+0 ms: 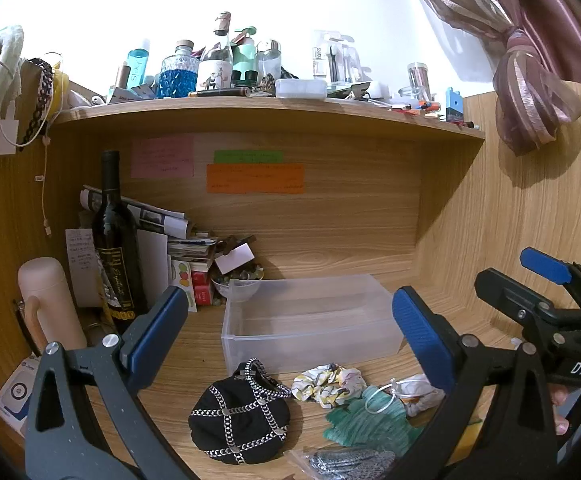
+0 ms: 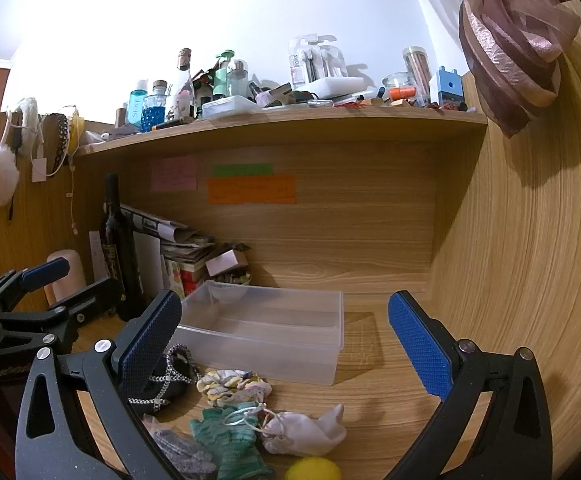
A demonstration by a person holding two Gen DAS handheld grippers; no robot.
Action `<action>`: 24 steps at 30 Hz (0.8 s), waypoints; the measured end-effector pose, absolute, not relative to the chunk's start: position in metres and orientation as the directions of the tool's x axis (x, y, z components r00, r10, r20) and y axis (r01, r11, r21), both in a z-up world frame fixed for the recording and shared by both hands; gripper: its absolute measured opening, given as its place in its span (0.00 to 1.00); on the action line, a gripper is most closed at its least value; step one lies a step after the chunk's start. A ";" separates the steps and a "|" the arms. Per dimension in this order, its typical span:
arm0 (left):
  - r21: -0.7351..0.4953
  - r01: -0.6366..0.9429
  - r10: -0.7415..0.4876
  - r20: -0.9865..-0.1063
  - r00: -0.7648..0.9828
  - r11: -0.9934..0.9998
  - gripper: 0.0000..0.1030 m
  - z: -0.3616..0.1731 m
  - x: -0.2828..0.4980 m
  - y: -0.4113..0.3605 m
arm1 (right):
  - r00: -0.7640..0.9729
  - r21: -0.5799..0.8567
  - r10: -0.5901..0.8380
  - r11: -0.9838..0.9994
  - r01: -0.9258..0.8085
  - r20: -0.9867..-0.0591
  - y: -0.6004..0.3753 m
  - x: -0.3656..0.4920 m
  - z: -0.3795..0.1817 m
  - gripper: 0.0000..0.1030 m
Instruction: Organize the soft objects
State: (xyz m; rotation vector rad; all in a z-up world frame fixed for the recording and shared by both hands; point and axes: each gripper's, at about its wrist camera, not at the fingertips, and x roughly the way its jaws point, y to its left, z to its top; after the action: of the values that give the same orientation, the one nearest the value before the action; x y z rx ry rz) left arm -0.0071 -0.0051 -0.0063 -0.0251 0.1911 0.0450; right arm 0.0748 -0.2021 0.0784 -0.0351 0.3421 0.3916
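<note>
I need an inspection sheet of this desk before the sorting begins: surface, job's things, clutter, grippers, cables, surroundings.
Surface: wooden desk, bare at the right.
Job's things: clear plastic bin holds nothing; in front of it lie a black chain-pattern pouch, a floral scrunchie, a green glove, a white cloth bag, a yellow ball and a grey item in plastic.
Clutter: wine bottle, papers, a pink flask at back left; crowded shelf above.
Grippers: left gripper and right gripper both open, holding nothing.
Cables: white cord hangs on the left wall.
Surroundings: sticky notes, tied curtain.
</note>
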 end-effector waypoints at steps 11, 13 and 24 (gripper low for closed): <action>-0.026 -0.049 0.043 -0.184 0.982 0.998 1.00 -0.004 -0.009 -0.004 | 0.868 0.034 0.370 0.924 -0.381 -0.332 -0.201 0.075 0.079 1.00; -0.026 -0.051 0.045 -0.183 0.982 0.998 1.00 -0.004 -0.009 -0.004 | 0.868 0.034 0.371 0.924 -0.382 -0.330 -0.200 0.075 0.079 1.00; -0.025 -0.052 0.046 -0.182 0.982 0.998 1.00 -0.004 -0.008 -0.005 | 0.869 0.028 0.374 0.922 -0.386 -0.323 -0.198 0.071 0.079 1.00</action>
State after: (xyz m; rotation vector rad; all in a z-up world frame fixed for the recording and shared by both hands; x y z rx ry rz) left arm -0.0084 -0.0046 -0.0041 -0.0298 0.1828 0.0493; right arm 0.0709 -0.1978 0.0792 -0.0375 0.3300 0.3980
